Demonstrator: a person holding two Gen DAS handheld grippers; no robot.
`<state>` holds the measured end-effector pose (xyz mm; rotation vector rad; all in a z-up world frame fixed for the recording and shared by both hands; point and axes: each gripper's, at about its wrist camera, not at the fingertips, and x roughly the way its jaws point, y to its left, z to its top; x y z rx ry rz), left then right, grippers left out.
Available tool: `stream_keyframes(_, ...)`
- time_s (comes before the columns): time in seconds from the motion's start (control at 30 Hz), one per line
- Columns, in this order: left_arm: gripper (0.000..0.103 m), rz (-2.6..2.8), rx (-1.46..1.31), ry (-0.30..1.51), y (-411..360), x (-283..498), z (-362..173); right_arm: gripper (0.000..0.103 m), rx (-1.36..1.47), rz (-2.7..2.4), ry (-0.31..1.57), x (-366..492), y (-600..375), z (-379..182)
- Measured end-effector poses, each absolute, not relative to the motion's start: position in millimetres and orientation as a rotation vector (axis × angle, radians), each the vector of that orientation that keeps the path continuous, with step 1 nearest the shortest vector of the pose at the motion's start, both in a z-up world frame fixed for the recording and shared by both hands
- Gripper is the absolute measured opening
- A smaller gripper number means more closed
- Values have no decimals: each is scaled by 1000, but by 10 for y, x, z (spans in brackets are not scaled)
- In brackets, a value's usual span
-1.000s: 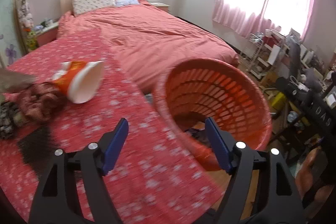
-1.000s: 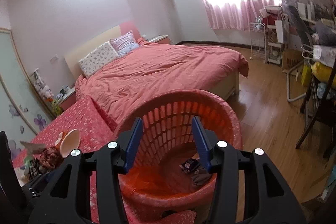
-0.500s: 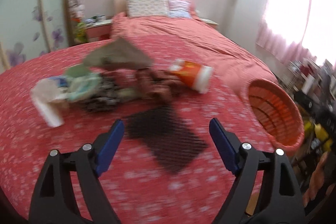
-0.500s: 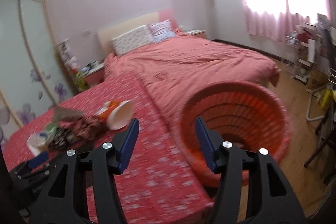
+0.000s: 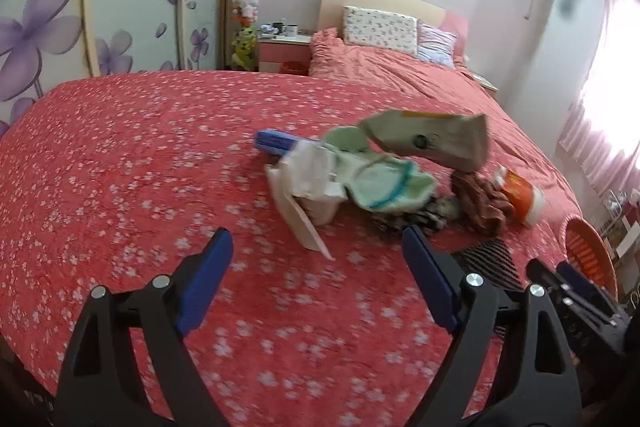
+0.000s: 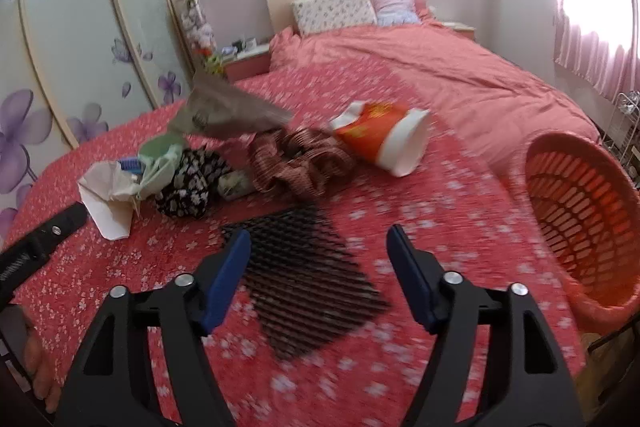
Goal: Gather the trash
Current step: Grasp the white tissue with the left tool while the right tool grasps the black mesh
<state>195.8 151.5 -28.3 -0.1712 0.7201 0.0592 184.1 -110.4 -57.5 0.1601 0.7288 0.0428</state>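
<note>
Left wrist view: the left gripper (image 5: 316,259) hangs over a surface under a red flowered cloth (image 5: 120,167). Its fingers (image 5: 206,277) stand wide and are opening, with nothing between them. Ahead lies the trash pile: a white crumpled wrapper (image 5: 308,183), a pale green packet (image 5: 384,183), a grey carton (image 5: 432,141), a brown patterned scrap (image 5: 480,203) and an orange paper cup (image 5: 522,197) on its side. The orange basket (image 5: 588,255) shows at the right edge, well apart from the pile.

Right wrist view: the right gripper (image 6: 318,269) hovers above a black mesh sheet (image 6: 304,271) that lies flat on the cloth. Its fingers (image 6: 226,277) are apart and opening, holding nothing. The pile is beyond the sheet, and the cup (image 6: 384,137) is at its right end. The basket (image 6: 584,215) stands at the right, beside the cloth edge. The tip of the left gripper (image 6: 44,235) enters from the left.
</note>
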Motion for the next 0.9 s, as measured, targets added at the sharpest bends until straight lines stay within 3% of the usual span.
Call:
stream_keyframes(0.17, 85, 68, -183, 718, 1693, 2043, -320, 79, 153, 39, 791, 2067, -947, -703)
stream_keyframes(0.43, 85, 61, -211, 727, 1746, 2264, -420, 79, 110, 31, 857, 2197, -829, -814)
stream_keyframes(0.5, 85, 60, -214, 732, 1751, 2309, -452, 74, 94, 20, 853, 2141, -847, -816)
stream_keyframes(0.6, 84, 62, -213, 741, 1748, 2377, -481, 58, 75, 13, 838, 2064, -867, -797)
stream_keyframes(0.7, 84, 59, -221, 746, 1729, 2433, -488, 39, 86, 12, 830, 2040, -895, -788)
stream_keyframes(0.77, 83, 59, -223, 746, 1725, 2445, -489, 22, 96, 17, 828, 2044, -900, -790)
stream_keyframes(0.83, 82, 60, -229, 747, 1716, 2475, -484, 12, 114, 29, 830, 2033, -930, -787)
stream_keyframes(0.9, 80, 65, -235, 751, 1707, 2520, -484, 10, 114, 32, 827, 2007, -947, -778)
